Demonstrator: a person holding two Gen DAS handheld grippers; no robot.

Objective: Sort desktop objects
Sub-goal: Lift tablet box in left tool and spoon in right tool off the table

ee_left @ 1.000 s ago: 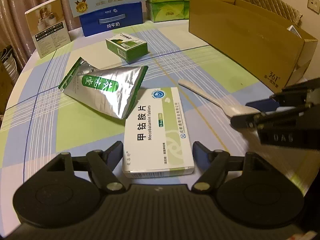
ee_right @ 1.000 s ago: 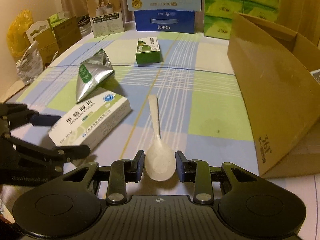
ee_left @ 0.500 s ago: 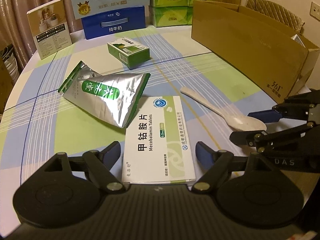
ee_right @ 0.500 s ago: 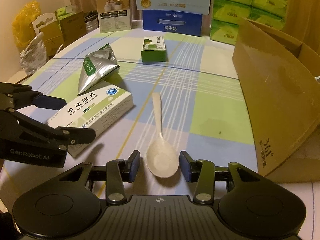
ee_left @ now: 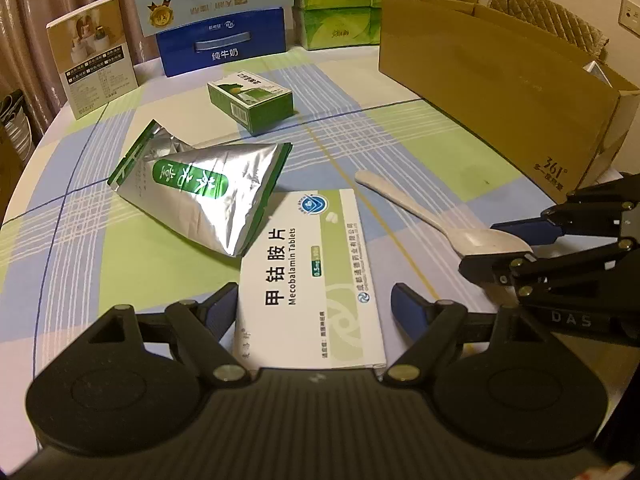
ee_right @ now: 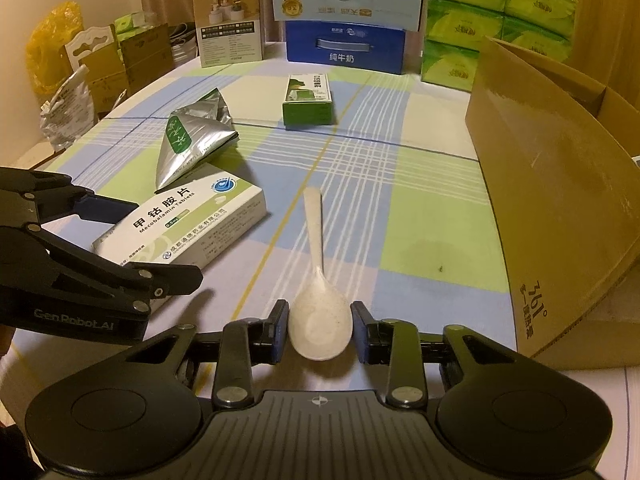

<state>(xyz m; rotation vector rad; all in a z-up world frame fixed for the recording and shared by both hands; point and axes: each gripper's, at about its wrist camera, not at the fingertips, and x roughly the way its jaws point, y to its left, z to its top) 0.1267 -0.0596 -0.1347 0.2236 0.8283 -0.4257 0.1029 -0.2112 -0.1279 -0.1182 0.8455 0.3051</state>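
A checked tablecloth (ee_left: 168,268) in green, blue and white covers the table, and a large open cardboard box (ee_left: 496,80) stands along its right side. At the far edge a blue milk carton (ee_left: 222,44) carries a pale carton on top, with green tissue packs (ee_left: 336,28) to its right and a tan printed box (ee_left: 94,56) to its left. On the cloth lie a crumpled silver foil pouch (ee_left: 200,188) with a green label, one corner just touching the white Mecobalamin tablet box (ee_left: 312,284), and farther back a small green box (ee_left: 252,100). The left gripper (ee_left: 314,308) is spread wide around the near end of the tablet box, its left pad against the box edge and its right pad standing clear. The right gripper (ee_right: 319,330) is parted around the bowl of a white spoon (ee_right: 318,276) lying flat, both pads just beside it without clamping.
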